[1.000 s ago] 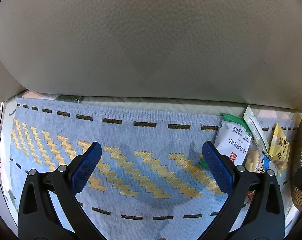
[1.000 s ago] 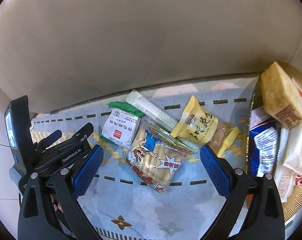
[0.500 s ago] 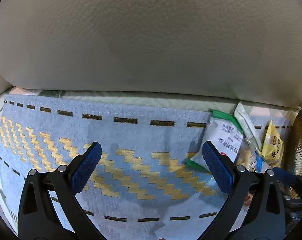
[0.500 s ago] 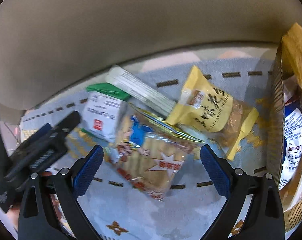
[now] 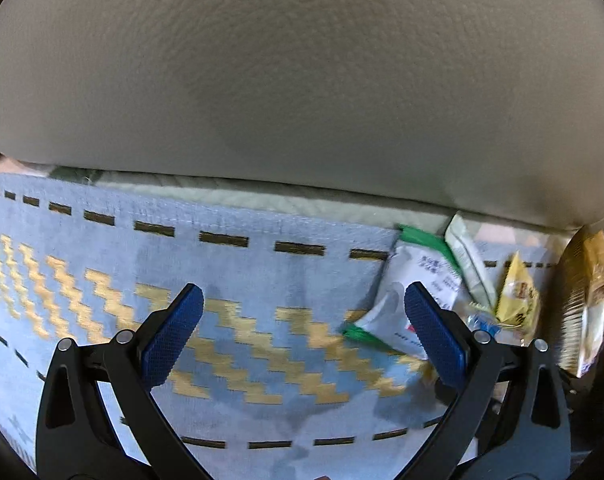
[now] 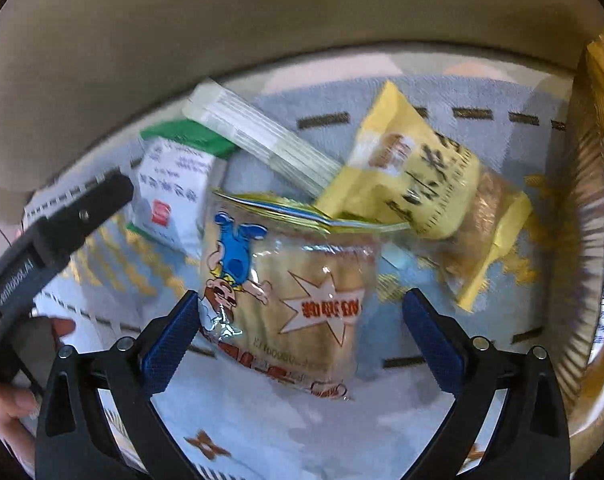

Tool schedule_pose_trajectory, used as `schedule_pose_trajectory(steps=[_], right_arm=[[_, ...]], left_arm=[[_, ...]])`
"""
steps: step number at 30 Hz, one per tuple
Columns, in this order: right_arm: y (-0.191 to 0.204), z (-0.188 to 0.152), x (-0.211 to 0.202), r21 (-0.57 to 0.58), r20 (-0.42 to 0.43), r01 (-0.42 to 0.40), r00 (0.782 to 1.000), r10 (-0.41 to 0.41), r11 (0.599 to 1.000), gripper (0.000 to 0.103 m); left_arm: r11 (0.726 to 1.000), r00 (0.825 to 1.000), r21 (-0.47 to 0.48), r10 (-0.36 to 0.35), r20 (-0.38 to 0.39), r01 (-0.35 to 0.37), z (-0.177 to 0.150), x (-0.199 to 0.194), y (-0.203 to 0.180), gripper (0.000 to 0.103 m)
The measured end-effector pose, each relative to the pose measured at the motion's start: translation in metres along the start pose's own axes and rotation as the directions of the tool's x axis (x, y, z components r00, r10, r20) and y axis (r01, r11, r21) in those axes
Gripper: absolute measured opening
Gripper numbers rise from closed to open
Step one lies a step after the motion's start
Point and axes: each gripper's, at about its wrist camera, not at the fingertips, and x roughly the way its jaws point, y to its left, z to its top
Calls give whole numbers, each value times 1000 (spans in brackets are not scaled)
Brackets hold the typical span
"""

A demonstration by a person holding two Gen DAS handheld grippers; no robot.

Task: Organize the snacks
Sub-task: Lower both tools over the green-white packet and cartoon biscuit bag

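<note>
Several snack packs lie on a blue cloth with a yellow zigzag pattern point(image 5: 261, 344). My right gripper point(image 6: 299, 336) is open, and a clear biscuit pack with a cartoon figure point(image 6: 289, 300) lies between its blue pads without touching them. Behind that pack lie a yellow cake pack point(image 6: 430, 184), a pale green stick pack point(image 6: 257, 140) and a white-and-green pack point(image 6: 173, 192). My left gripper point(image 5: 302, 332) is open over bare cloth, with the white-and-green pack point(image 5: 402, 300) at its right finger.
A woven basket point(image 6: 582, 216) holding more snacks stands at the right edge. A beige leather sofa back point(image 5: 302, 80) rises right behind the cloth. The other gripper's black body point(image 6: 53, 236) and a hand point(image 6: 13, 412) sit at the left of the right wrist view.
My right gripper has come down and closer to the cartoon biscuit pack, which now lies between its pads. My left gripper has shifted right towards the white-and-green pack.
</note>
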Motion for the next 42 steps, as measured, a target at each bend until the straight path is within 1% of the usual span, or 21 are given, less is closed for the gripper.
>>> schedule_pose_trajectory(steps=[3,6,9,12,15,16,18,19,22,24,25,29,30,34,38,42], right_arm=[[-3,-4,0,-55,-37,1,999,-3,998,98],[-3,-7,-1,-84,-47,13,999,-17,996,98],[10,-8,3,-132,-34,49,998,-54,990,98],[23,-11,6,-139,-15,71,997,-74,988,98],[28,-12,9,-138,-2,87,996,-88,987,98],[33,-11,14,-133,-1,91,996,-92,987,98],[40,-11,20,-133,3,105,994,-106,985,98],[43,-11,21,-138,3,120,993,-120,983,98],[53,-14,26,-159,15,172,985,-172,972,98],[60,-16,33,-152,25,188,982,-187,970,98],[68,-23,35,-146,28,190,982,-188,971,98],[69,-26,36,-146,30,186,983,-183,972,98],[67,-27,35,-148,31,188,982,-185,971,98],[69,-29,33,-152,44,196,980,-192,969,98],[63,-27,32,-159,56,197,980,-191,967,98],[65,-30,32,-161,59,196,980,-189,967,98]], left_arm=[[1000,1000,28,-4,-1,4,-1,5,-10,100],[998,1000,68,-11,-1,11,-2,10,-24,100],[995,1000,95,-22,-8,22,-3,18,-38,100],[991,999,131,-33,-31,37,-6,31,-55,100],[978,998,200,67,-21,-62,-11,46,-75,100],[969,994,225,107,-11,-102,-13,50,-83,100],[956,987,247,163,4,-159,-16,58,-92,100],[955,985,242,175,11,-172,-17,61,-98,100],[959,984,223,178,14,-176,-22,69,-108,100],[957,985,230,174,18,-174,-23,69,-105,100],[957,985,232,171,24,-172,-24,69,-104,100],[957,985,233,170,26,-171,-27,80,-106,100],[957,985,235,169,28,-171,-29,70,-100,100],[956,985,236,169,33,-172,-29,70,-106,100],[956,986,241,166,34,-169,-26,67,-102,100],[956,985,241,167,33,-170,-26,67,-102,100]])
